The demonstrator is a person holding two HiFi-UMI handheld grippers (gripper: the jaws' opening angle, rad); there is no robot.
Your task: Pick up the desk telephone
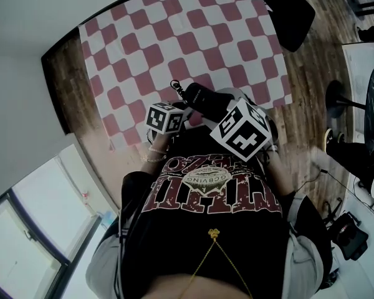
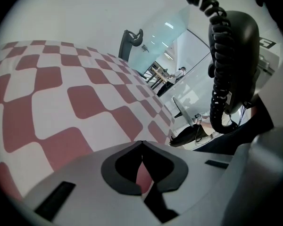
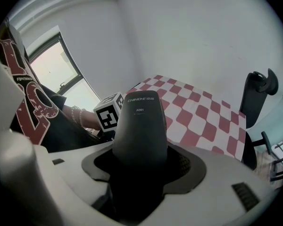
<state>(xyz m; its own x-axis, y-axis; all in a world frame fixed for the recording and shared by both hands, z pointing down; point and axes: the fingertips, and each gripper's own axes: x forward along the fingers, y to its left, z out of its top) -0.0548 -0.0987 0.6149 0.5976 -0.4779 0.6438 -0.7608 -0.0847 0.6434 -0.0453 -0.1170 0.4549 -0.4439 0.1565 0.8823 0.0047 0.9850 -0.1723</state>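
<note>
While the right gripper [image 3: 141, 161] has its 2 jaws clamped on the near end of the black handset [image 3: 140, 121], the piece stands upright out of them, clear of the checked tablecloth [image 3: 198, 117] and close to the person's chest. Just beside it, the left gripper [image 2: 142, 149] has its jaws pressed together on nothing; I judge it is simply out of the way. A coiled cord [image 2: 218, 79] runs down alongside the handset, so the grip probably sits low to leave the cord free. No telephone base shows in any view.
</note>
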